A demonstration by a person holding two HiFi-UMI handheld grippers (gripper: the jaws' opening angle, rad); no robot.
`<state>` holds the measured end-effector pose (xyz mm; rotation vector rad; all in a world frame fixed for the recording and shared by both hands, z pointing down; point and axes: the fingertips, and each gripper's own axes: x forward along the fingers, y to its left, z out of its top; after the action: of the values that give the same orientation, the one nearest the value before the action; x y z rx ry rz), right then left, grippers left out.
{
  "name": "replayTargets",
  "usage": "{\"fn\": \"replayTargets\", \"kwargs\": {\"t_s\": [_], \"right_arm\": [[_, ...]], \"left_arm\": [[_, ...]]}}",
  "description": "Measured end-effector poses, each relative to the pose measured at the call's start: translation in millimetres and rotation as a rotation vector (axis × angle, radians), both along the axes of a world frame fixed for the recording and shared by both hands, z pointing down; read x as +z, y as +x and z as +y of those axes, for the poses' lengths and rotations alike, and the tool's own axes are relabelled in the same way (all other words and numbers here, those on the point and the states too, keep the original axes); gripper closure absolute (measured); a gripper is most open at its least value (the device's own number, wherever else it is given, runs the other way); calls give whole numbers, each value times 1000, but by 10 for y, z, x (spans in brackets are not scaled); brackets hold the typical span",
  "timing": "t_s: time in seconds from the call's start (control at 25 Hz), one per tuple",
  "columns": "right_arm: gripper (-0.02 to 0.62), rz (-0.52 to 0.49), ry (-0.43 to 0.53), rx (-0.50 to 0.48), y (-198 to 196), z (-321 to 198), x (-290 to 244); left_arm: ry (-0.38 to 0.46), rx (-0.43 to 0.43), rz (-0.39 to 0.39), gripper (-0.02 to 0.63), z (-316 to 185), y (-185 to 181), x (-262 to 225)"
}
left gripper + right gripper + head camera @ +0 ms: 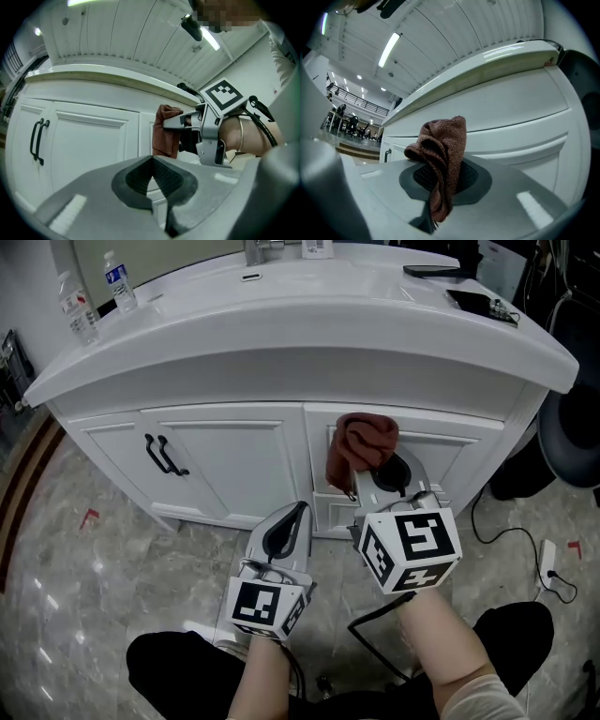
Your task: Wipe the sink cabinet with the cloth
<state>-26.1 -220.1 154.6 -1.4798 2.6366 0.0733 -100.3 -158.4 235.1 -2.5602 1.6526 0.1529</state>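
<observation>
1. Two bottles point(80, 313) are seen standing at the far left of the white sink cabinet point(225, 451) top.
2. Two black handles point(161, 456) are fixed on the cabinet's left doors.
3. The left hand-held gripper point(152, 160) is held low, near the cabinet's middle. Its jaws are pressed together and nothing is gripped between them.
4. The brown cloth point(440, 150) is clamped in the right hand-held gripper point(440, 178). The jaws are closed on its lower part, and its bunched upper part is raised above them.
5. The cloth is held at the top of the right door; whether it touches the door cannot be told.
6. A dark phone point(436, 271) is laid on the cabinet top at the far right.
7. A white plug point(548, 563) with a black cable is seen on the floor point(112, 577) at the right.
</observation>
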Motion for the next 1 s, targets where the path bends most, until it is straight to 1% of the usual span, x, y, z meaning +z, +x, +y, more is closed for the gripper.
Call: {"fn": "replayTargets", "kwargs": {"t_s": [0.24, 0.4, 0.52, 0.68, 0.88, 1.0], "right_arm": [[517, 24, -14, 66, 382, 12, 50], [517, 9, -25, 120, 685, 21, 68], [517, 3, -27, 170, 955, 30, 67], [517, 19, -27, 237, 1319, 55, 65], [517, 3, -39, 321, 1755, 76, 64], [517, -11, -51, 368, 1938, 97, 85]], "left_arm": [[-11, 44, -12, 606, 41, 237, 19], [-7, 71, -9, 606, 64, 375, 18], [-7, 103, -29, 606, 82, 529, 47], [-18, 143, -48, 606, 112, 733, 99], [-23, 183, -39, 606, 86, 919, 125], [-23, 186, -28, 606, 69, 970, 130]]}}
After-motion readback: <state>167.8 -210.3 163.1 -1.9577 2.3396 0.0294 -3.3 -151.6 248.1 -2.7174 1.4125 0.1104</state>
